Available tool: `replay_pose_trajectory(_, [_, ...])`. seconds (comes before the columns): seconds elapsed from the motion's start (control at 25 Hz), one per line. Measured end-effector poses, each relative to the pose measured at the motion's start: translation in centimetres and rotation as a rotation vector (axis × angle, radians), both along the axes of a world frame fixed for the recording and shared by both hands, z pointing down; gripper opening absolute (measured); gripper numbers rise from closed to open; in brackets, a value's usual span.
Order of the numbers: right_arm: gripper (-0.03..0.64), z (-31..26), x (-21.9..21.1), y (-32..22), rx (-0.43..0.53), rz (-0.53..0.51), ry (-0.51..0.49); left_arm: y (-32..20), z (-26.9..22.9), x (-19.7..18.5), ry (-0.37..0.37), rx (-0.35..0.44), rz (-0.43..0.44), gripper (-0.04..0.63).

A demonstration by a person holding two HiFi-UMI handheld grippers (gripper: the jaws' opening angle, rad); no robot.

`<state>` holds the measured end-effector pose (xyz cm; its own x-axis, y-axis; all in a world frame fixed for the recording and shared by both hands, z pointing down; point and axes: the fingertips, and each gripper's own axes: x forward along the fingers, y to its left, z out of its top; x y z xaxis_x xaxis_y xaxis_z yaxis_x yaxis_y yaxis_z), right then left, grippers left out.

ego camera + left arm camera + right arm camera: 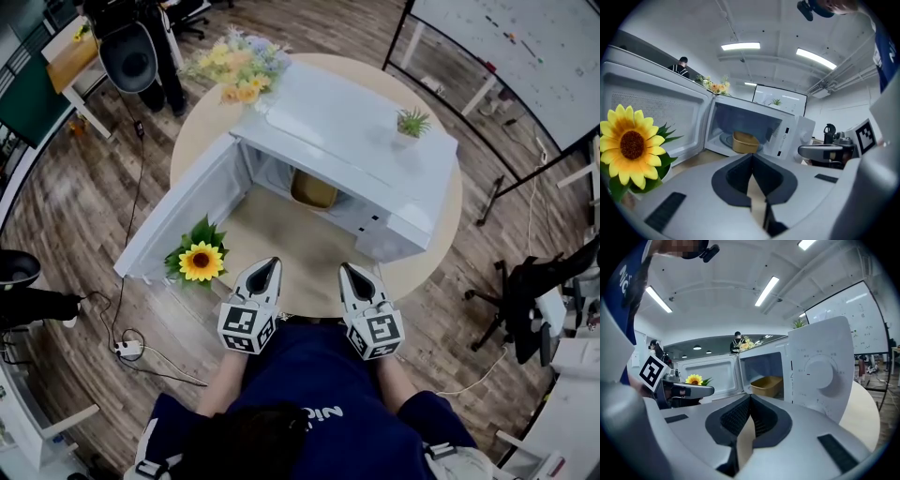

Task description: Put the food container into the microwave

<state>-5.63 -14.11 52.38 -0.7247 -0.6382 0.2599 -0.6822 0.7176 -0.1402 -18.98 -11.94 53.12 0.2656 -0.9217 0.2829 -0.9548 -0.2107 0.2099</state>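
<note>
Head view: a white microwave [356, 141] sits on a round table [281, 253], its door [183, 216] swung wide to the left. The food container [313, 189], a tan tub, stands inside the oven on the floor of the cavity. A sunflower [201, 262] stands just beside the door's outer edge, a small potted plant [412, 123] is on top of the microwave, and a bunch of flowers [239, 66] lies behind it. The left gripper [272, 262] and right gripper [347, 268] hover side by side over the near edge of the table, both pointing at the oven and well apart from the tub.

Left gripper view: the left gripper [751, 157] has its jaws pressed together with nothing between them. Ahead, the container [744, 142] rests on the turntable inside the open oven; the sunflower [632, 144] fills the left side.

Right gripper view: the right gripper [750, 399] is likewise closed and empty. The container [766, 385] shows inside the cavity, left of the control dial [819, 372].
</note>
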Motion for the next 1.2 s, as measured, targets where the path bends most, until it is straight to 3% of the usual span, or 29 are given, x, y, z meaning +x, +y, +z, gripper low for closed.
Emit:
replay_pose_trajectory(0.28, [0.009, 0.8, -0.3, -0.1, -0.034, -0.006, -0.001, -0.1, 1.0, -0.1, -0.031, -0.041, -0.017, 0.002])
replay_pose_trajectory(0.96, [0.009, 1.0, -0.8, -1.3, -0.018, 0.026, 0.049, -1.3, -0.1, 0.2, -0.046, 0.009, 0.038, 0.002])
replay_pose_trajectory(1.2, [0.009, 1.2, -1.1, -1.4, -0.012, 0.024, 0.062, -1.3, 0.0, -0.5, -0.041, 0.008, 0.018, 0.002])
